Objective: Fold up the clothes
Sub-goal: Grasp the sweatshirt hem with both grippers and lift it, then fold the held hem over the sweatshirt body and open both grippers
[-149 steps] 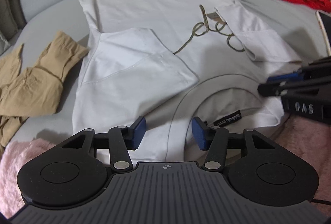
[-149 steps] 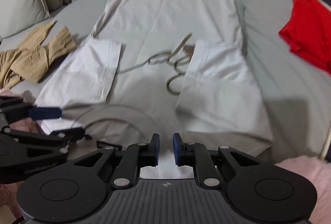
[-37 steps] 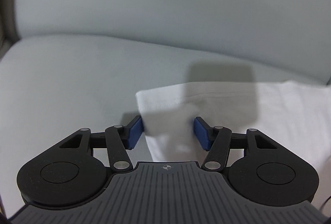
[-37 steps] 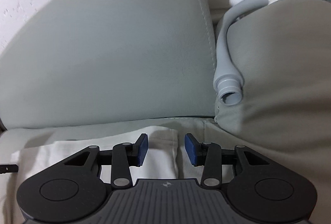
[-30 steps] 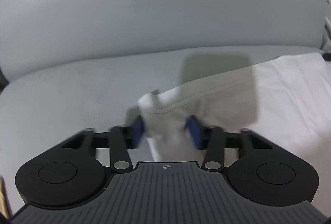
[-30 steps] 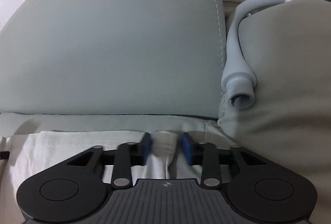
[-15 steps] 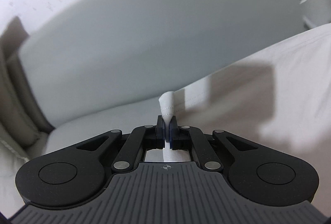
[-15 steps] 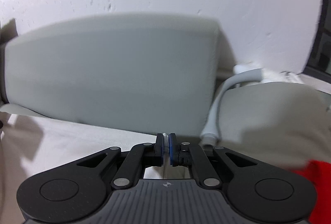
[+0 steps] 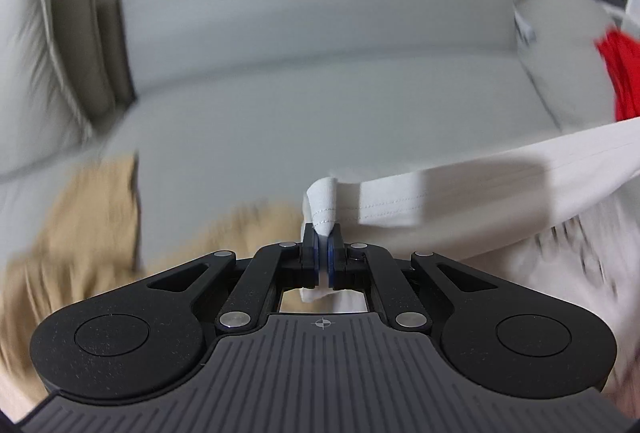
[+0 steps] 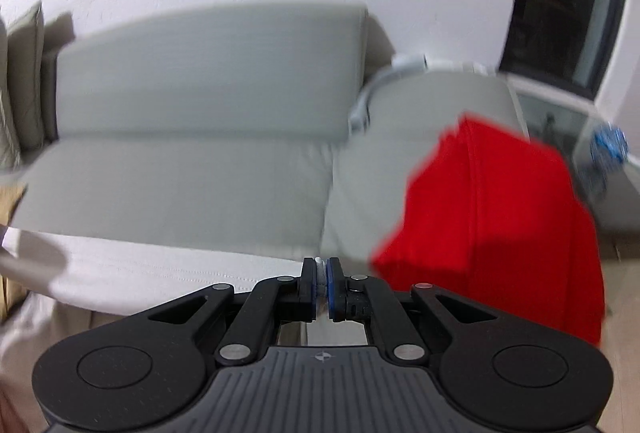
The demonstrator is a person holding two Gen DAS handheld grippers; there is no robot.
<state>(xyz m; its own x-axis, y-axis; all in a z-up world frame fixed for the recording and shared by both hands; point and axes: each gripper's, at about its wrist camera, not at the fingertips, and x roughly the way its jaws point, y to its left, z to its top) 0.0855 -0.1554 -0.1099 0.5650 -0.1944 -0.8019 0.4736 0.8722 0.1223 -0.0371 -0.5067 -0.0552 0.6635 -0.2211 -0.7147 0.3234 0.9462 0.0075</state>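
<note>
A white T-shirt [image 9: 460, 189] hangs by its hemmed bottom edge between my two grippers, lifted off the grey sofa [image 9: 320, 105]. My left gripper [image 9: 321, 237] is shut on one hem corner, which pokes up between the blue pads. In the right wrist view my right gripper [image 10: 321, 267] is shut on the other corner, and the white T-shirt [image 10: 152, 273] stretches away to the left, taut. The rest of the shirt drops out of sight below both grippers.
A crumpled tan garment [image 9: 80, 233] lies on the sofa seat at the left. A folded red garment [image 10: 500, 225] rests on the sofa's right cushion. Grey pillows [image 9: 52, 45] stand at the far left. A dark window [image 10: 560, 13] is at the right.
Both grippers closed on the shirt's hem corners, then lifted and pulled back toward me; the sofa seat, tan garment and red garment have come into view.
</note>
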